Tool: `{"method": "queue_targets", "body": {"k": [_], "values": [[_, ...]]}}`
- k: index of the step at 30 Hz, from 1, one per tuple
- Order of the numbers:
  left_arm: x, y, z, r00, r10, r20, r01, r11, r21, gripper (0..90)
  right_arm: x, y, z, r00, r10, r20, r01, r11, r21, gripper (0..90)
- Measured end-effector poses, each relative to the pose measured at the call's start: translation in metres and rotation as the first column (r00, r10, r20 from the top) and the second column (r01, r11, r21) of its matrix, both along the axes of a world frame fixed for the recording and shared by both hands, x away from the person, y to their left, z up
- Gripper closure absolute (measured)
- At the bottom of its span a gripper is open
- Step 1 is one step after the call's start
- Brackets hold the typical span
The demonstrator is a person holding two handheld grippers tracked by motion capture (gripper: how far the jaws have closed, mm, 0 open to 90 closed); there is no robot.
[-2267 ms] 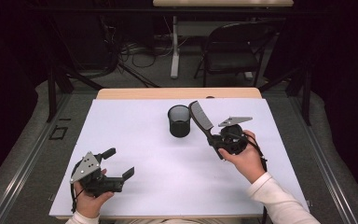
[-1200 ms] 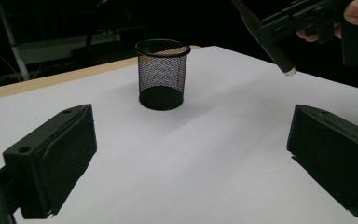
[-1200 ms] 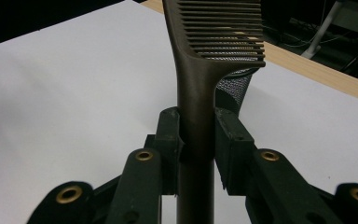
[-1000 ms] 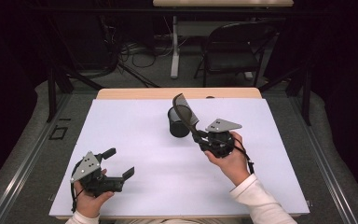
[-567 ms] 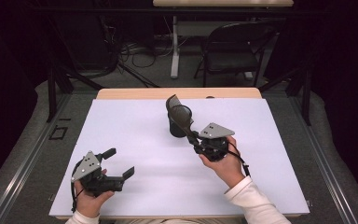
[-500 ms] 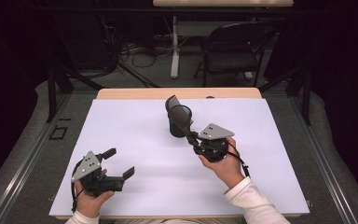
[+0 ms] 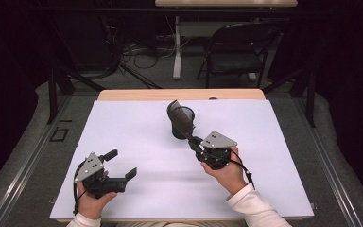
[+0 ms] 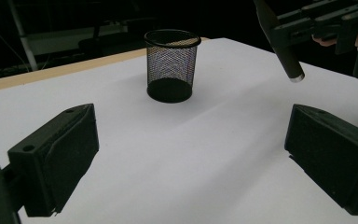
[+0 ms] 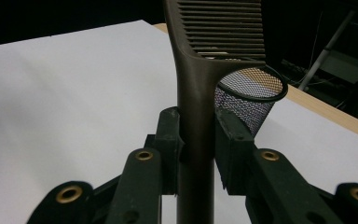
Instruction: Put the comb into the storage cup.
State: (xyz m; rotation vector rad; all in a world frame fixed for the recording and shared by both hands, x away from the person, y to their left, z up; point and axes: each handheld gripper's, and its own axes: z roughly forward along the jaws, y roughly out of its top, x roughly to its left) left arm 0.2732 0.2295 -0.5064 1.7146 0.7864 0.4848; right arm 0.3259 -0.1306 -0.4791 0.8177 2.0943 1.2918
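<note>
Dark brown plastic comb (image 9: 200,70), slim-handled with fine parallel teeth, stands clamped by its handle in the right gripper's (image 7: 196,144) fingers, its toothed head beside the mesh cup (image 7: 181,122) on the bench (image 7: 123,127). Left gripper's (image 7: 121,164) fingers gape, empty.

A dark slotted spatula (image 7: 180,118) tilts, head up, over the upright black mesh cup (image 7: 180,127) mid-table.

This looks like a lab or recording studio: black curtains all round, cables (image 7: 137,49) strewn on grey carpet, a folding chair (image 7: 234,49), a white-covered counter (image 7: 137,127) centre stage.
</note>
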Motion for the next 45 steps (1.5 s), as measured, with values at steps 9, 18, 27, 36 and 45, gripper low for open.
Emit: {"method": "queue_targets", "body": {"k": [9,18,27,36,45], "values": [[0.004,-0.001,0.003,0.9997,0.006,-0.025,-0.007,0.9997,-0.022,4.1,-0.003,0.002,-0.006,0.9999,0.011,0.007,-0.011,1.000,-0.006,72.7],[0.011,-0.005,0.010,0.9968,-0.015,-0.079,0.011,0.9990,-0.044,6.2,-0.006,0.002,-0.006,0.9997,0.012,0.022,-0.012,1.000,0.001,72.7],[0.021,-0.012,0.024,0.9925,-0.036,-0.116,0.028,0.9971,-0.071,15.8,-0.007,0.003,-0.007,0.9996,0.008,0.027,-0.008,1.000,0.003,72.7],[0.031,-0.016,0.040,0.9899,-0.025,-0.140,0.012,0.9952,-0.097,18.7,-0.008,0.003,-0.007,0.9995,0.011,0.030,-0.011,1.000,0.003,72.7],[0.038,-0.020,0.049,0.9848,-0.057,-0.164,0.036,0.9912,-0.128,26.4,-0.008,0.002,-0.007,0.9995,0.007,0.030,-0.007,1.000,0.008,72.7]]}}
